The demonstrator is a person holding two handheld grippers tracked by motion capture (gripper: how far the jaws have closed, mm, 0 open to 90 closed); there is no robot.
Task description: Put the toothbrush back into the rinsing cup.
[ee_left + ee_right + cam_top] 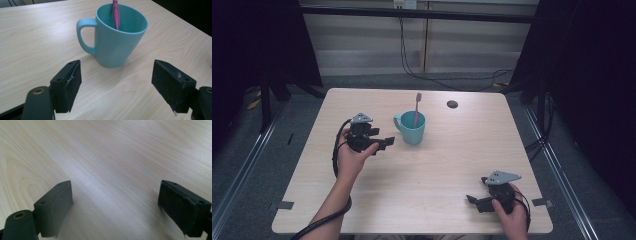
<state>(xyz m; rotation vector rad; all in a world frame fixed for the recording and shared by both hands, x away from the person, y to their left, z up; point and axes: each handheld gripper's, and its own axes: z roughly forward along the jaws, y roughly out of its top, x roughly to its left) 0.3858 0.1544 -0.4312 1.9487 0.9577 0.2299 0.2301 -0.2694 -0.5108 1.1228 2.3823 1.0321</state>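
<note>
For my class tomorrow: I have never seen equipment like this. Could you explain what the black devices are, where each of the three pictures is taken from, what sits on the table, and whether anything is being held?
A person sits at a wooden table holding a hand-held gripper in each hand: a tool with two black jaws. The high view looks down from above. There the left hand-held gripper points at a teal mug with a pink toothbrush standing in it, and the right hand-held gripper rests near the table's front edge. A small dark round spot lies beyond the mug. The other two pictures come from cameras riding on each gripper, looking along its jaws. Both pairs of jaws stand open; nothing is held.
</note>
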